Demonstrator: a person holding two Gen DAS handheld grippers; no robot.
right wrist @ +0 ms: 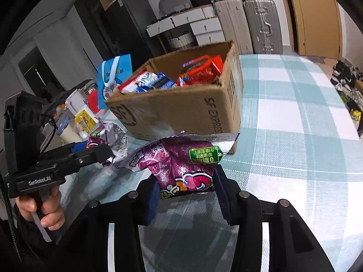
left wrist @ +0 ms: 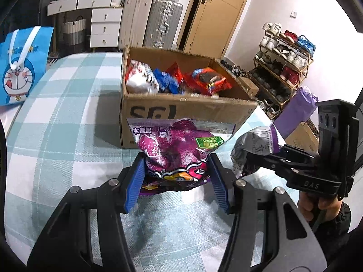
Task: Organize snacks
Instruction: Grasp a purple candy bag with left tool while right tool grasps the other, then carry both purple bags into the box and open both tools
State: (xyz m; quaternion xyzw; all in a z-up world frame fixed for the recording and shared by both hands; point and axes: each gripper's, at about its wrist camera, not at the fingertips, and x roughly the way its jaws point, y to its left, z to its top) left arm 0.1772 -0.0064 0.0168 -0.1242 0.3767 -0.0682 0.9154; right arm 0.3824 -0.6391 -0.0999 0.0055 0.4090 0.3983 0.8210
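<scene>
Grippers first, nearest the cameras: the left gripper [left wrist: 176,176] is tilted downward over the checked tablecloth [left wrist: 68,113], its blue pads [left wrist: 135,185] clamped on the lower end of a purple snack bag [left wrist: 179,145], which hangs clear of the cloth with its sealed top edge pointing toward the box. In the right wrist view the same tool shows from the side, a bare hand [right wrist: 43,208] wrapped round its black grip, a dark sleeve below.

Beside it, the right gripper [right wrist: 185,192] is pitched down at a like angle, its jaws pressed together on a second purple snack bag [right wrist: 181,165], also lifted off the cloth. The left wrist view shows this gripper from the side with a hand [left wrist: 317,206] under it and crumpled silver-and-purple wrapper at its tip.

Just beyond both bags stands an open cardboard box [left wrist: 192,111] on the cloth, holding red, blue and white snack packets [left wrist: 204,80].

Farther off, past the cloth's left edge, stands a blue cartoon gift bag [left wrist: 20,68]. Suitcases [left wrist: 163,22], white drawers [left wrist: 105,27] and a shoe rack [left wrist: 283,68] line the far walls.
</scene>
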